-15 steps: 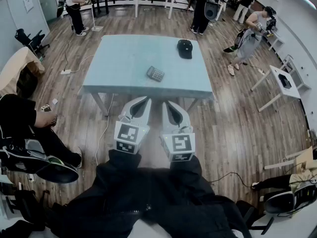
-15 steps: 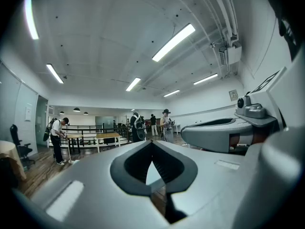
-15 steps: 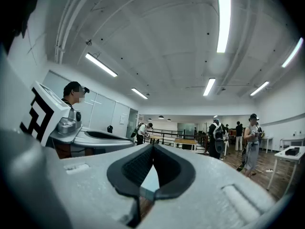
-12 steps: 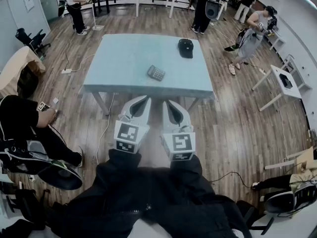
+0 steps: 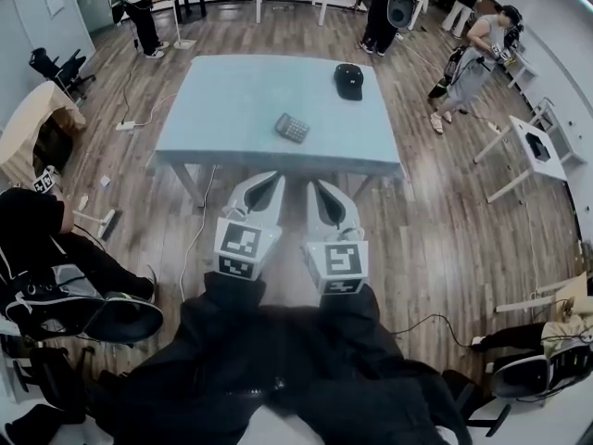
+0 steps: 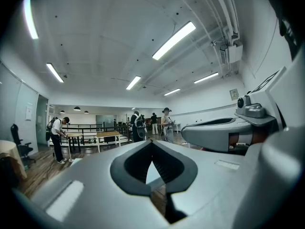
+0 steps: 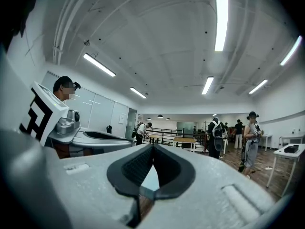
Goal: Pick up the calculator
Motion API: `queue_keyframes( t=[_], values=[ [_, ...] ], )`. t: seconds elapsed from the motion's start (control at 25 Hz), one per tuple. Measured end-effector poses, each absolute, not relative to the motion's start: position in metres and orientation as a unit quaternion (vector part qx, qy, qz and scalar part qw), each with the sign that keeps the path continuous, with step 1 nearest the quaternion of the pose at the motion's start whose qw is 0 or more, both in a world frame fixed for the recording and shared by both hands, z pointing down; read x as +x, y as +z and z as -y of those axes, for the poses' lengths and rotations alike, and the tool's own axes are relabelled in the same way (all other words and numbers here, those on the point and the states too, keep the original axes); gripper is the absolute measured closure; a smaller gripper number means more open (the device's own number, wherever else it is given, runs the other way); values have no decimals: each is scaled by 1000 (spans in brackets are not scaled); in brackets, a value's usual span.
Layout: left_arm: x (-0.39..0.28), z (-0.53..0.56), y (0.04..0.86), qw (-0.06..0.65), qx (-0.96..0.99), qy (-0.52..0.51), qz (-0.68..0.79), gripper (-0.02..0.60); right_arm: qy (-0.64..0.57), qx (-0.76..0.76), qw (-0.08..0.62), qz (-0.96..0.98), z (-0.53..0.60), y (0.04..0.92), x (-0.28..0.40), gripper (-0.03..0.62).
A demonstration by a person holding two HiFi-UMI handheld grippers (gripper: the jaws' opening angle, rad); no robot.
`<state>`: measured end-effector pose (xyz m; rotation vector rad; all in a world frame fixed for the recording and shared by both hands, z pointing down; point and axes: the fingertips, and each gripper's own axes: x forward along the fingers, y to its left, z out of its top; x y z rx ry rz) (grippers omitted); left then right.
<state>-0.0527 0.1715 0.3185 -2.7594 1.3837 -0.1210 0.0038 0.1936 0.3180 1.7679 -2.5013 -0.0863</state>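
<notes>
**Not at the calculator yet**

Left claw (image 5: 274, 180) and right claw (image 5: 313, 185) are both clenched and empty, level, short of the counter (image 5: 222, 100). The calculator (image 5: 292, 127) lies near the front edge. Next up, I reckon: step closer and open a claw.

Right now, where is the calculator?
In the head view, the calculator lies on the light blue table, about midway across and toward its near edge. The black cap sits farther back and to its right.
</notes>
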Motion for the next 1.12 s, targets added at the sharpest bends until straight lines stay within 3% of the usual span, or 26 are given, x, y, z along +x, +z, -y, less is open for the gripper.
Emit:
queue_keyframes(
  t=[1.12],
  values=[
    [4, -196, 394, -24, -883, -84, -461, 586, 21, 529, 80, 845, -220, 385, 40, 595]
  ],
)
